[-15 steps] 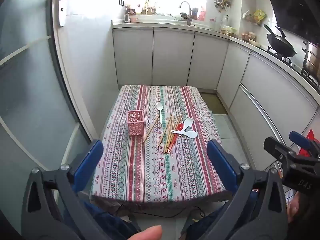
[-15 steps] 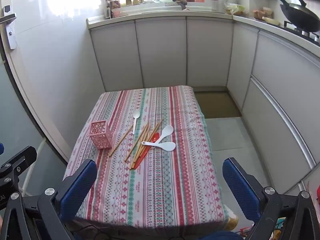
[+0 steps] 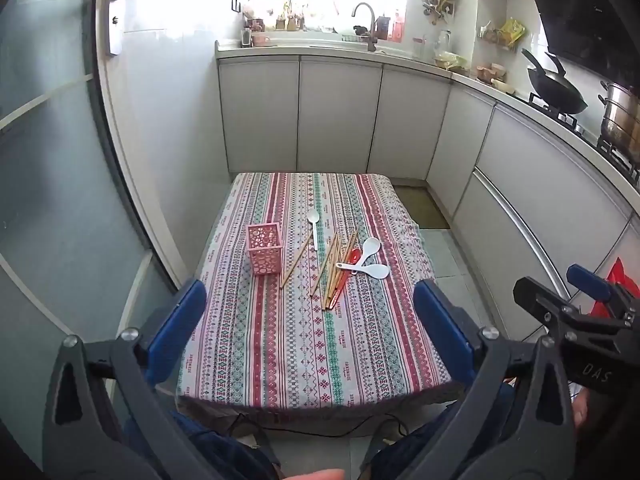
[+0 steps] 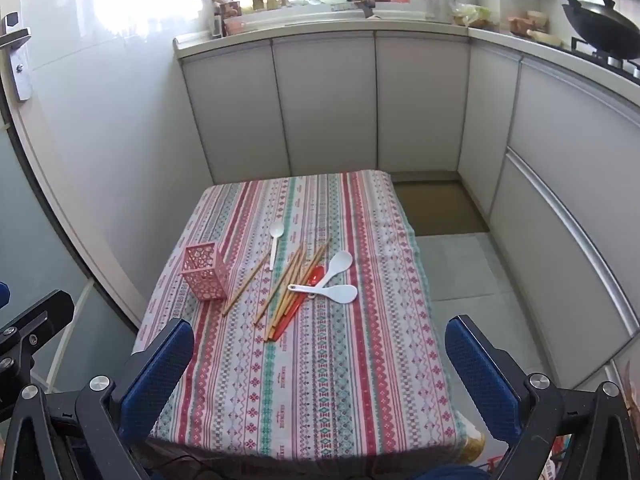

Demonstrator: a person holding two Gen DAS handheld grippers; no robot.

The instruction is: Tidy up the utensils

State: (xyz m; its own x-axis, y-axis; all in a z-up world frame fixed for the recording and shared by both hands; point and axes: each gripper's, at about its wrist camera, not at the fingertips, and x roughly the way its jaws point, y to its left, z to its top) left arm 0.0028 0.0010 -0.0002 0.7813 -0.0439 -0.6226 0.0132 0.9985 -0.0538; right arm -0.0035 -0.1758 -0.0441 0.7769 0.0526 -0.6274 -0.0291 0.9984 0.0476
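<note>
A pink perforated holder (image 3: 264,249) (image 4: 205,271) stands upright on the striped tablecloth (image 3: 304,340) (image 4: 320,380). To its right lie several wooden chopsticks (image 3: 334,266) (image 4: 286,284), a red spoon (image 3: 347,270) (image 4: 304,294), two white rice paddles (image 3: 366,264) (image 4: 332,280) and a small white spoon (image 3: 314,224) (image 4: 274,244). My left gripper (image 3: 310,330) is open and empty, held over the table's near edge. My right gripper (image 4: 320,366) is open and empty, also well short of the utensils; it shows at the right in the left wrist view.
Grey kitchen cabinets (image 3: 340,116) run behind and along the right of the table. A sink with a tap (image 3: 368,24) is on the far counter, a wok (image 3: 556,88) and a pot (image 3: 620,120) on the stove at right. A glass door (image 3: 48,160) is at left.
Both views have shifted only slightly; the table sits a little lower and closer in the frames. The utensils and holder have not moved.
</note>
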